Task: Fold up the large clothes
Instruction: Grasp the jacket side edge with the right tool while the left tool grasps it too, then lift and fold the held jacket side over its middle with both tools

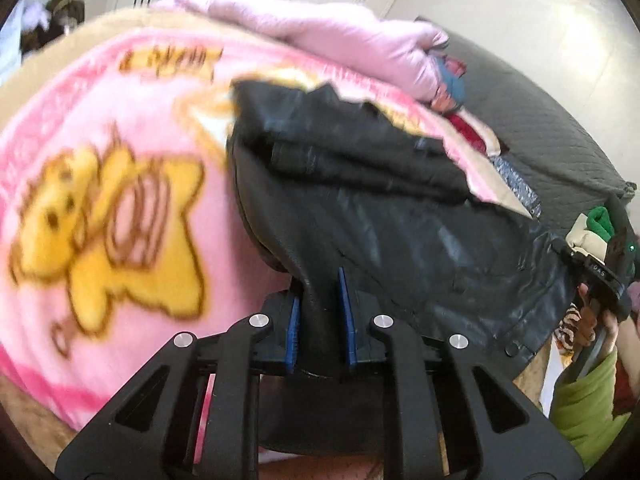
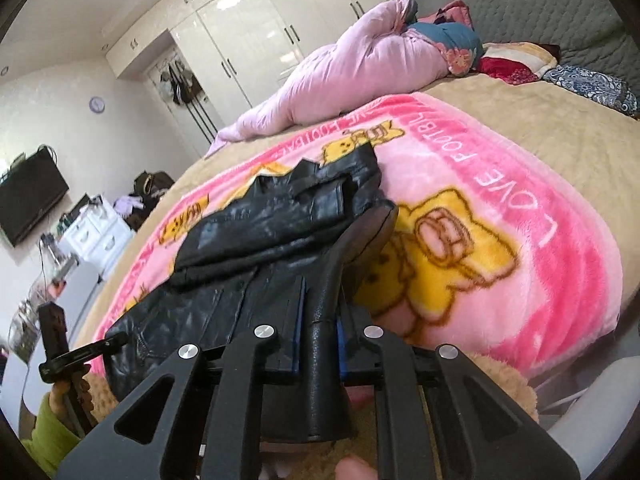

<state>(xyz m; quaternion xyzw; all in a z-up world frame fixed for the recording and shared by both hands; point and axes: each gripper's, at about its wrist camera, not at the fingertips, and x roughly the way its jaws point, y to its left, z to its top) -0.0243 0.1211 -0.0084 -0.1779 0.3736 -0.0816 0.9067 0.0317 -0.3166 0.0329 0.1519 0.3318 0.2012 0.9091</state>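
My left tool [image 1: 320,320] is clenched on a hem fold of the black leather jacket [image 1: 360,200], the blue pads [image 1: 294,332] pinching the glossy, creased hide between them. My right tool [image 2: 320,320] grips another fold of the same jacket [image 2: 260,232] just as tightly. The jacket lies partly folded on a fluffy pink blanket [image 2: 520,240] printed with yellow bears and spread over the bed, its near edge lifted in both tools.

Only the right view takes in the room: white glossy wardrobes [image 2: 248,40], a dark screen [image 2: 28,196] on the wall, a white drawer unit [image 2: 100,232], and my left hand [image 2: 68,392] (lime-green sleeve below it) around the other tool's handle. The left view, blurred, shows instead my right hand [image 1: 596,320] at the jacket's far corner, where a snap button sits on the hem. Both views catch the puffy pale-pink quilt [image 1: 340,36] and the grey quilted headboard [image 1: 560,128].
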